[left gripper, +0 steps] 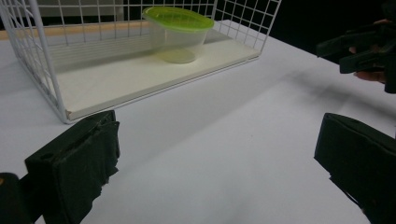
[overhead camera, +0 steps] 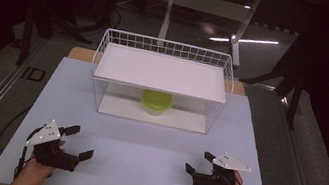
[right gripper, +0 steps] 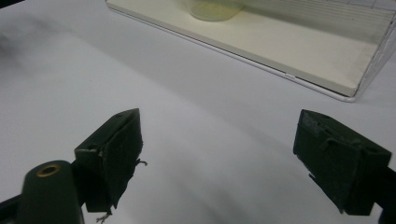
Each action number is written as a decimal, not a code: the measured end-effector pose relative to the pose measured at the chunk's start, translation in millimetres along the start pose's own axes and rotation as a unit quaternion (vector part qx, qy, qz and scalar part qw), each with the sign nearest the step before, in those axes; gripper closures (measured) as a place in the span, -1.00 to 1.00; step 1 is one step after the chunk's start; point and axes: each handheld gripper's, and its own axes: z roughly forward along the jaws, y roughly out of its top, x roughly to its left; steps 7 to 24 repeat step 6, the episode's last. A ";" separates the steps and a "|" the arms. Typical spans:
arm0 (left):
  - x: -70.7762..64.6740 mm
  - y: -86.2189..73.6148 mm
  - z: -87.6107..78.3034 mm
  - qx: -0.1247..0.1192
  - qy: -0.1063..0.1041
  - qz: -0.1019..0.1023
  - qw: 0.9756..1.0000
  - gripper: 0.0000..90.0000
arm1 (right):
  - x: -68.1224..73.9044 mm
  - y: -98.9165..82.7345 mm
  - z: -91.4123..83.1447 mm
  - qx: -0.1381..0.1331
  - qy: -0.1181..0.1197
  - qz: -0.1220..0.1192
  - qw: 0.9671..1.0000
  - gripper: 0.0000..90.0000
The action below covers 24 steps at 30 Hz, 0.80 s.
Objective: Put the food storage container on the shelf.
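Left tool (overhead camera: 77,142) and right tool (overhead camera: 197,161) both spread wide, empty, low over white worktop (overhead camera: 141,159). Green-lidded container (overhead camera: 156,101) sits inside wire rack (overhead camera: 108,50), well apart.

Along our left gripper (left gripper: 217,163) we see both black jaws spread wide over the white table (left gripper: 224,140), nothing between them. Ahead stands the white wire basket (left gripper: 42,56), with a clear container (left gripper: 177,35) under a green lid on its cream floor board. Our other gripper (left gripper: 362,49) shows at upper right.

"ID" marking (overhead camera: 34,73) on floor left of table.
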 end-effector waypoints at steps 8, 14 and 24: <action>-3.2 -0.1 1.2 0.000 -0.004 0.003 1.000 -0.98 | -0.6 -0.7 0.9 0.003 0.000 0.001 1.000 -0.65; -3.2 -0.1 1.2 0.000 -0.004 0.003 1.000 -0.98 | -0.6 -0.7 0.9 0.003 0.000 0.001 1.000 -0.65; -3.2 -0.1 1.2 0.000 -0.004 0.003 1.000 -0.98 | -0.6 -0.7 0.9 0.003 0.000 0.001 1.000 -0.65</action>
